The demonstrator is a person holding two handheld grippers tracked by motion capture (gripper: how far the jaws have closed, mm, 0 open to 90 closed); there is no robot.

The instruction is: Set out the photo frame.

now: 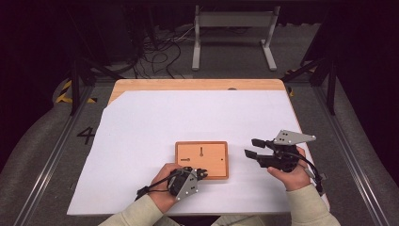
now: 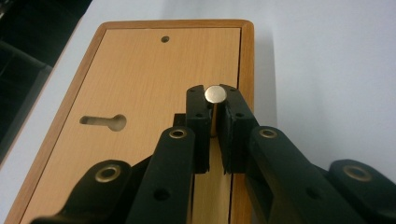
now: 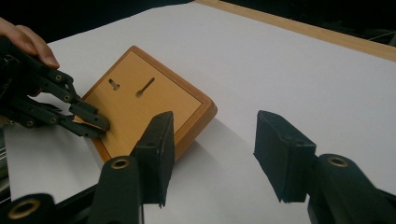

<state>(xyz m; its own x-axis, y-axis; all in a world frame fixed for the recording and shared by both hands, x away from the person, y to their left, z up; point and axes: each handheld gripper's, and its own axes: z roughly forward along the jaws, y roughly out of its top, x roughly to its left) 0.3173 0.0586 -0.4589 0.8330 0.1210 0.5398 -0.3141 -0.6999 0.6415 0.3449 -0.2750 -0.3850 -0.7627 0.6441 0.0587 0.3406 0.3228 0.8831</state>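
- The metal pin (image 2: 215, 94), a short silvery cylinder with a round flat end, sits clamped between the pads of my left gripper (image 2: 215, 109); I see it standing over the wooden board (image 2: 140, 84), close to the board's long edge strip.
- In the left gripper view the pin's shaft runs down between the two black pads, and I cannot tell whether its lower end touches the board.
- The board is a flat rectangular panel with a darker raised frame; it lies on the white sheet (image 1: 141, 132), toward the sheet's near edge and roughly at its middle.
- On the board's face I see a keyhole-shaped slot (image 2: 105, 122) well to one side of the pin, and a small round hole (image 2: 165, 39) near the board's far end.
- From the high view my left gripper (image 1: 201, 173) reaches the board's near edge from the left, with my left hand (image 1: 164, 186) just beside the board's near left corner.
- My right gripper (image 1: 253, 147) hovers to the right of the board, apart from it, jaws parted with nothing between them; in its own view the right gripper frames the board's corner and bare white sheet.
- My right hand (image 1: 289, 174) rests farther right of the board, over the sheet.
- The sheet covers a wooden table (image 1: 197, 84), whose bare strip shows beyond the board at the far side.
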